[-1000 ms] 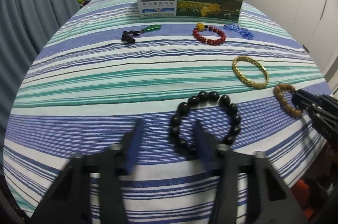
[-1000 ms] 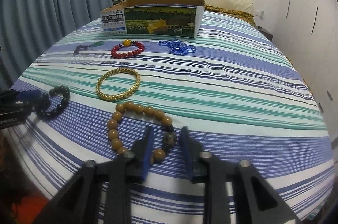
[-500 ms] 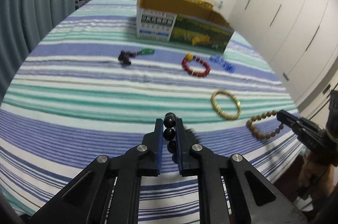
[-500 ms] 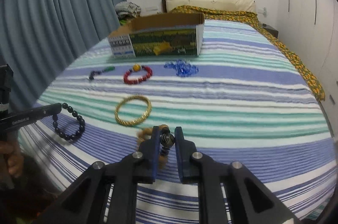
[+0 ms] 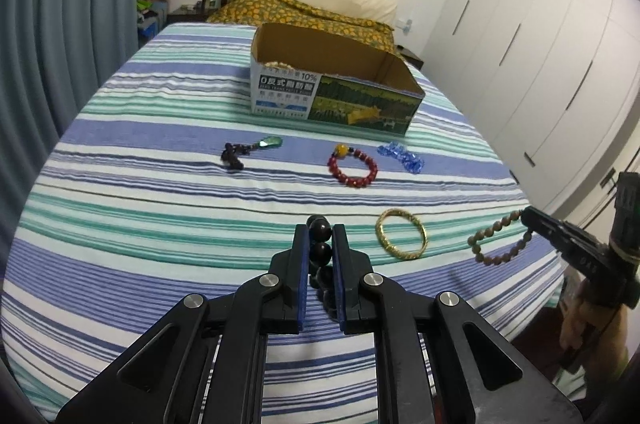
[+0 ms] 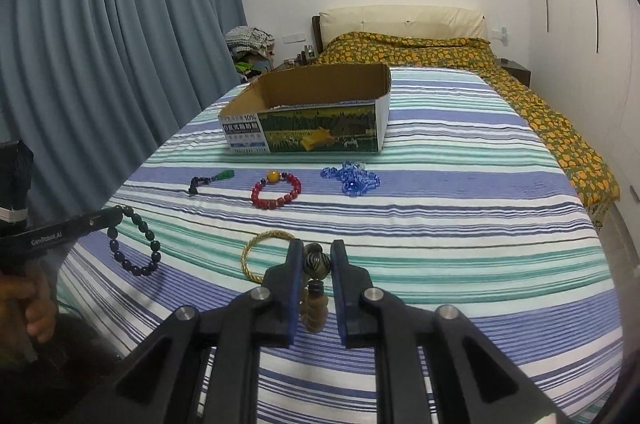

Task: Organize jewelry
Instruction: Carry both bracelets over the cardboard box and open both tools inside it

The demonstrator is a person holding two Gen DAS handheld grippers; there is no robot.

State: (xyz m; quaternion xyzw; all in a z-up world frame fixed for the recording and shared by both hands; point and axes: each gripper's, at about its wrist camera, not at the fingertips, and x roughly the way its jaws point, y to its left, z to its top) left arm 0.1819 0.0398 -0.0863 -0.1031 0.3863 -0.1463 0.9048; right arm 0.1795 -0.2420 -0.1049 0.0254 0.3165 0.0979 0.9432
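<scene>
While the left tool (image 5: 320, 236) clamps the black bracelet (image 6: 134, 242) and the right tool (image 6: 317, 260) clamps the brown bracelet (image 5: 500, 240), both hang above the bed's (image 5: 160, 208) near edge; 4 pieces lie before the box (image 5: 332, 92).

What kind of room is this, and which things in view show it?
Most likely a home bedroom. The work is done on a bed with a striped sheet and a padded headboard, beside full curtains and built-in wardrobes.
</scene>
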